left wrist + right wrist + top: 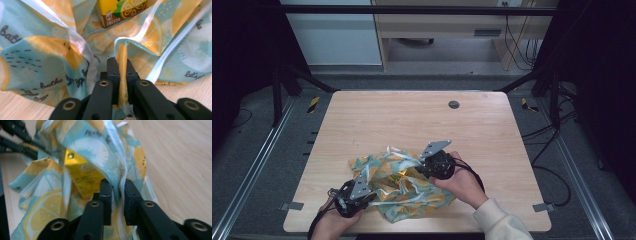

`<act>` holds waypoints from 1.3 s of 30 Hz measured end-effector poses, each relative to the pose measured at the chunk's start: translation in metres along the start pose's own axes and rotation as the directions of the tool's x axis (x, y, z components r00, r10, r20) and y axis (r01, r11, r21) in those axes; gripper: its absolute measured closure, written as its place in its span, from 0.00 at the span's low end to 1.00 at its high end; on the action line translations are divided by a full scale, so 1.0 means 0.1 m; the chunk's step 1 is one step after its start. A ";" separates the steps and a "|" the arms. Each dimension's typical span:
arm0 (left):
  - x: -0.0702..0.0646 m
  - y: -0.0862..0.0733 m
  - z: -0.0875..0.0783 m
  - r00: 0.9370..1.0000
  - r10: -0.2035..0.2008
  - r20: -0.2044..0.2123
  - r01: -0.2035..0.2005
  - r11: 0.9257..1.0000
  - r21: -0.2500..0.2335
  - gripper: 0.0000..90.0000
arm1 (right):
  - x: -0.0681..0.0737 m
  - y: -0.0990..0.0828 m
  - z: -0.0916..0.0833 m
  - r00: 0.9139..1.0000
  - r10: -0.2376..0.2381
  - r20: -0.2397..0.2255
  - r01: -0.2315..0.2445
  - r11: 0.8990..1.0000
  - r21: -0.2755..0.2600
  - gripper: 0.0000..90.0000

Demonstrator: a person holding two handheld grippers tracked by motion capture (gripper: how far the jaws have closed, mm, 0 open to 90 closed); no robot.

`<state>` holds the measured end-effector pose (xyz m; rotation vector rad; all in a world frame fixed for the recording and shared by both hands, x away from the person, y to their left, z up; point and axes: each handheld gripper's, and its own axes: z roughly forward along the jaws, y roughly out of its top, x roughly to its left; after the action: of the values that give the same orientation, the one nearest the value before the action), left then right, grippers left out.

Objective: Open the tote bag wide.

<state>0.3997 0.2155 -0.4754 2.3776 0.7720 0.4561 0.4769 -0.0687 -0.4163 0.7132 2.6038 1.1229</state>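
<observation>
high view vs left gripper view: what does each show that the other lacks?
High view alone: the whole table, both hands, the right gripper on the bag's far edge.
Left gripper view alone: printed words on the lemon-print bag, the carton's label, the jaws pinching a fold.
Both: the bag, the left gripper shut on it, the yellow carton inside.

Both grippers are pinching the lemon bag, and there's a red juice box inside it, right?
Not quite. The juice box is yellow with lemon pictures, not red; the left gripper view shows it inside the lemon bag. The rest is right: the left gripper and the right gripper each pinch a fold of the bag.
</observation>
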 end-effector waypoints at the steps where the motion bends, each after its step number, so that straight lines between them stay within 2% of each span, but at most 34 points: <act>1: 0.00 0.00 0.00 1.000 0.003 0.001 -0.003 1.000 0.003 0.99 | -0.02 0.01 -0.01 1.000 0.008 0.002 -0.008 1.000 -0.012 0.91; 8: -0.02 0.01 0.00 1.000 0.019 -0.006 -0.019 1.000 0.001 1.00 | -0.14 0.13 0.00 0.998 0.061 0.000 -0.060 0.994 -0.088 0.96; 11: -0.03 0.02 0.00 1.000 0.027 -0.007 -0.027 1.000 -0.003 1.00 | -0.19 0.17 0.03 0.997 0.082 -0.005 -0.082 0.992 -0.100 0.98; 15: -0.04 0.02 0.02 0.999 0.043 -0.011 -0.043 0.999 0.013 1.00 | -0.32 0.19 0.13 0.990 0.141 -0.006 -0.141 0.985 -0.105 0.99; 18: -0.05 0.02 0.02 0.999 0.048 -0.014 -0.048 0.999 0.021 1.00 | -0.42 0.16 0.26 0.985 0.174 0.000 -0.174 0.982 -0.080 0.99; 19: -0.04 0.02 0.01 0.998 0.059 -0.027 -0.058 0.998 0.019 1.00 | -0.45 0.15 0.31 0.983 0.183 0.004 -0.182 0.981 -0.071 0.99; 21: -0.04 0.01 0.02 0.999 0.047 -0.014 -0.046 0.999 0.029 1.00 | -0.49 0.13 0.40 0.980 0.200 0.006 -0.199 0.979 -0.053 0.99; 24: -0.03 0.01 0.02 0.998 0.049 -0.034 -0.048 0.998 0.026 1.00 | -0.53 0.11 0.51 0.976 0.217 0.009 -0.217 0.976 -0.024 0.99; 27: -0.02 0.00 0.02 0.999 0.041 -0.026 -0.040 0.999 0.034 1.00 | -0.57 0.09 0.59 0.972 0.233 0.017 -0.233 0.972 0.002 0.99; 30: -0.03 -0.01 0.02 0.999 0.045 -0.026 -0.044 0.998 0.038 1.00 | -0.61 0.06 0.62 0.972 0.234 0.028 -0.234 0.972 0.016 0.99; 35: -0.04 -0.01 0.03 0.997 0.068 -0.029 -0.066 0.996 0.064 1.00 | -0.70 -0.01 0.62 0.965 0.259 0.042 -0.261 0.965 0.034 0.99; 38: -0.04 -0.02 0.04 0.997 0.067 -0.023 -0.065 0.996 0.064 1.00 | -0.75 -0.05 0.61 0.965 0.258 0.045 -0.260 0.965 0.034 0.99; 39: -0.04 -0.02 0.04 0.997 0.068 -0.022 -0.067 0.996 0.066 1.00 | -0.76 -0.06 0.61 0.963 0.267 0.045 -0.268 0.963 0.036 0.99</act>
<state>0.3974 0.2128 -0.4801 2.4694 0.7298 0.4952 0.5628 -0.0732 -0.4615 1.1133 2.5591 1.1120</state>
